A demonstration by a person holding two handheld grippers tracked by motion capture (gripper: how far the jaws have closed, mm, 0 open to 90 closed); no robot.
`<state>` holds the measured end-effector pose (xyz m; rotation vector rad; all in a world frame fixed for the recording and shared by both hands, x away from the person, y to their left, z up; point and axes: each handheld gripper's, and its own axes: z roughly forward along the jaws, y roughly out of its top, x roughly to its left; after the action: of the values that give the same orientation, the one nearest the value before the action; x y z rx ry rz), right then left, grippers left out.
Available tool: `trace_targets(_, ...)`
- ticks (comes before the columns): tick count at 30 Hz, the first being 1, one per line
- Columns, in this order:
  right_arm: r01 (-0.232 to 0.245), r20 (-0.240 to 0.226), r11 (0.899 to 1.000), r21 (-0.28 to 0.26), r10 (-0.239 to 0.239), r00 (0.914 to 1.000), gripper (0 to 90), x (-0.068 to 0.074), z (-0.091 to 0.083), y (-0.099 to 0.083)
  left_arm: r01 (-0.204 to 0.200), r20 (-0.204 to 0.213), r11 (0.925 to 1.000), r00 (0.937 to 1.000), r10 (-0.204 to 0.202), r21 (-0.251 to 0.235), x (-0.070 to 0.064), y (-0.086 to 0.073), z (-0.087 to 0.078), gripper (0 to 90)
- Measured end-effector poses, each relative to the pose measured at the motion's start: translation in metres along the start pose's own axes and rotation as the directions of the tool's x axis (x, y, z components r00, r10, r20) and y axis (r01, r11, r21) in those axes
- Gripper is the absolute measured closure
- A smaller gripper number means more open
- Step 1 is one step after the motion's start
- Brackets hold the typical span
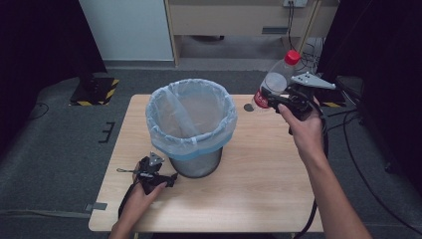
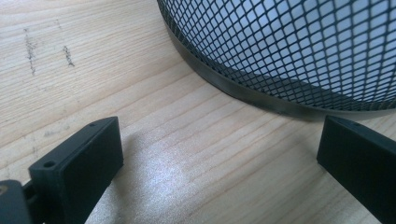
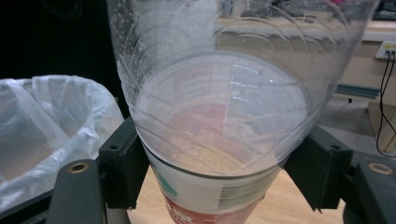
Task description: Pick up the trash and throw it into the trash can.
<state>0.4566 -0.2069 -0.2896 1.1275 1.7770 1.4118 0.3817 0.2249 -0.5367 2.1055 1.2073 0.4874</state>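
Your right gripper holds a clear plastic bottle aloft over the far right corner of the wooden table, its jaws clamped on the bottle's lower body at the red label, the red cap tilting up and away from you to the right. The bottle's long axis runs on a slant, base low toward the bin, cap high and outward. The mesh wastebasket, lined with a pale blue bag, stands at mid-table, to the left of the bottle and a little nearer to you; the right gripper view shows the bag's open rim off to the left, just beside the held bottle. Your left gripper rests on the tabletop at the basket's near left side, jaws spread wide and empty, the basket's metal base band just ahead of them. A drop likely means carrying the bottle leftward over the rim.
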Motion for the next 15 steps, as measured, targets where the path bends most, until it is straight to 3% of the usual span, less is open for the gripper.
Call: trace_targets(15, 0.021, -0.054, 0.998, -0.061, -0.025, 0.9982, 28.3, 0.025, -0.010, 0.027, 0.003, 0.000, 1.0000, 1.0000, -0.003, -0.002, 0.000, 0.000, 0.000, 0.0)
